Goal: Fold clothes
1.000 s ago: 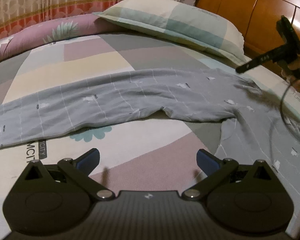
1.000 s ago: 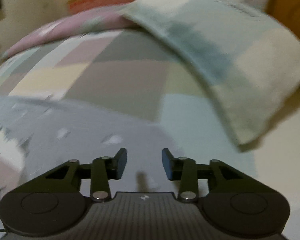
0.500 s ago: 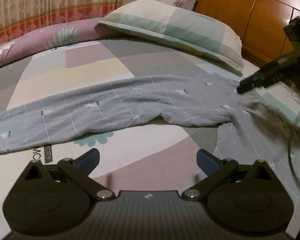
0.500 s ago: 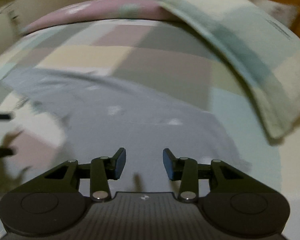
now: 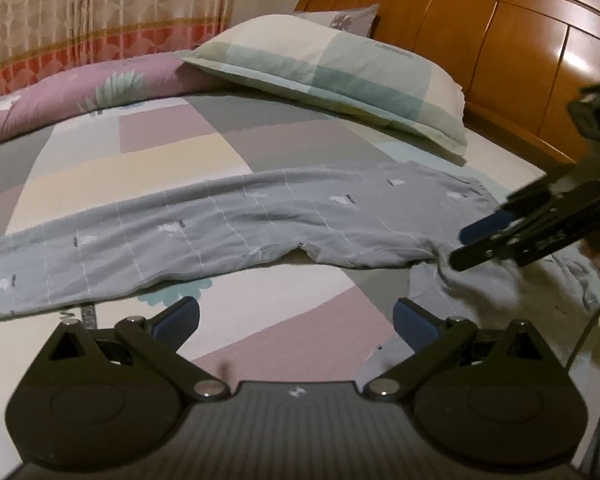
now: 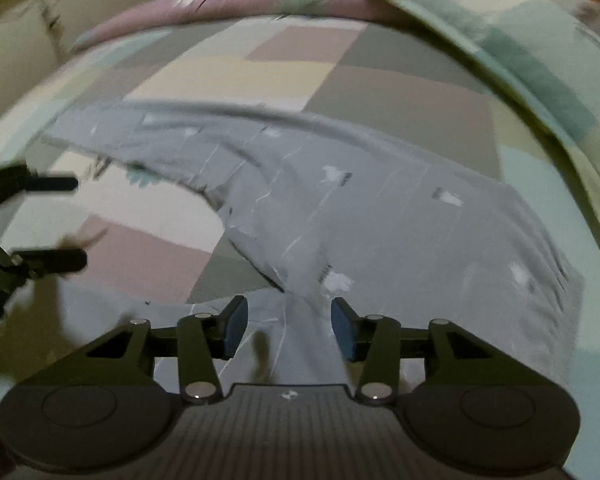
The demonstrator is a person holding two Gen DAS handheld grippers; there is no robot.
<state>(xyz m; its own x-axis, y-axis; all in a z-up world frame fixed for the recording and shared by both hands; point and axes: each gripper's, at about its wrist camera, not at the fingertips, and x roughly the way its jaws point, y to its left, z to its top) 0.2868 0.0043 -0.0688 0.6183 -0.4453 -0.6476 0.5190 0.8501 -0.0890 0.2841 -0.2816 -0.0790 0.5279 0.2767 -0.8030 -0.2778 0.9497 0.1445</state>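
Grey patterned trousers [image 5: 260, 220] lie spread across the patchwork bed sheet [image 5: 140, 152], one leg stretched to the left and the other running toward the near right. My left gripper [image 5: 296, 316] hovers open and wide above the sheet, just short of the trousers, with nothing between its fingers. My right gripper [image 5: 460, 248] comes in from the right, over the trousers where the two legs meet. In the right wrist view the right gripper [image 6: 286, 320] has its jaws opening, and a raised fold of the trousers [image 6: 380, 220] stands between the pads without being pressed. The left gripper [image 6: 78, 222] shows at the left edge.
A checked pillow [image 5: 340, 72] lies at the head of the bed against the wooden headboard [image 5: 500, 40]. A rolled purple quilt [image 5: 80, 96] runs along the far side under a patterned curtain [image 5: 80, 20]. The bed's edge falls away at the near right.
The right gripper has swept from near the pillow down over the trousers to where the legs meet, and its jaws have widened a little. The left gripper has stayed in place.
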